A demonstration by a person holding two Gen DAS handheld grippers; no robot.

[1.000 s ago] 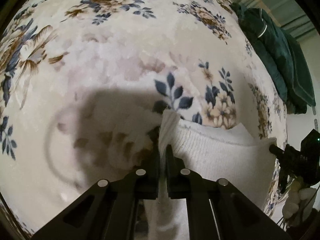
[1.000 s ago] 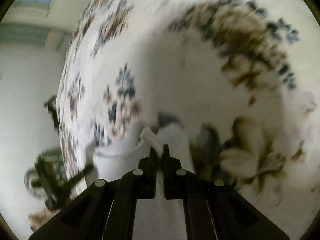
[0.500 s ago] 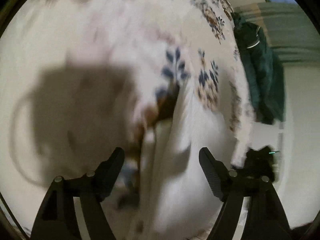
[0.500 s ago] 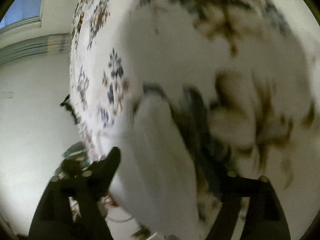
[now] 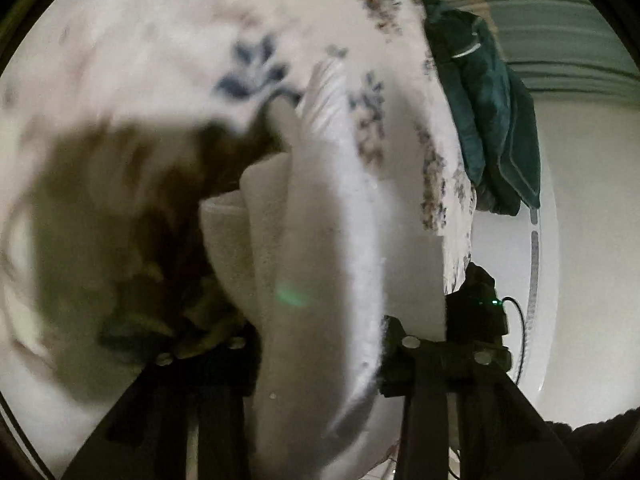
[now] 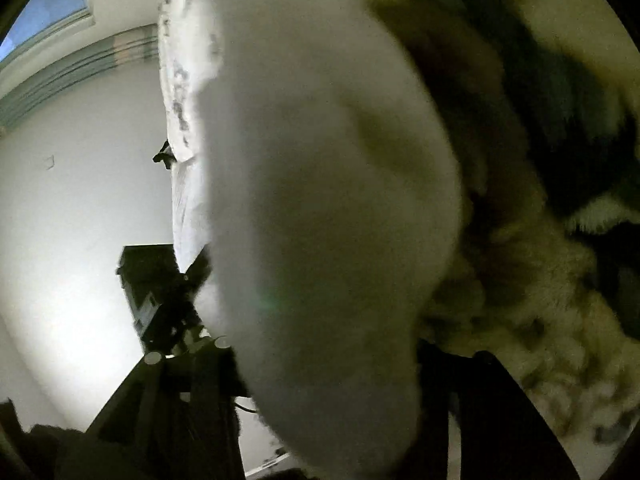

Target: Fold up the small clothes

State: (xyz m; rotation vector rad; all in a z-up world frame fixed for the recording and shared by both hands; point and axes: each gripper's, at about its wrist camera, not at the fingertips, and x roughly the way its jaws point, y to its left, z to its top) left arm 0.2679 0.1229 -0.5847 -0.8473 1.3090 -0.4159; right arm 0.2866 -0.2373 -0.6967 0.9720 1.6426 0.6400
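Note:
A white knit garment [image 5: 320,220], folded over on itself, lies on the floral blanket [image 5: 140,60]. My left gripper [image 5: 319,338] is closing its jaws, and the cloth fills the gap between them and touches both fingers. In the right wrist view the same garment [image 6: 320,160] bulges large and blurred between the fingers of my right gripper [image 6: 328,348]. Its jaws are also closing, with the cloth against both sides. Each gripper shows in the other's view: the right one [image 5: 476,300] and the left one [image 6: 160,292].
A pile of dark green clothes [image 5: 488,120] lies at the blanket's far right edge. The blanket's edge [image 5: 452,220] drops off just right of the garment, with a pale wall [image 6: 80,200] beyond. Brown flower patterns [image 6: 540,280] cover the blanket on the right.
Both grippers let go of the garment's edge and opened wide. They then moved in lower, and both jaws have closed in on the thicker folded cloth. Both views are blurred by motion.

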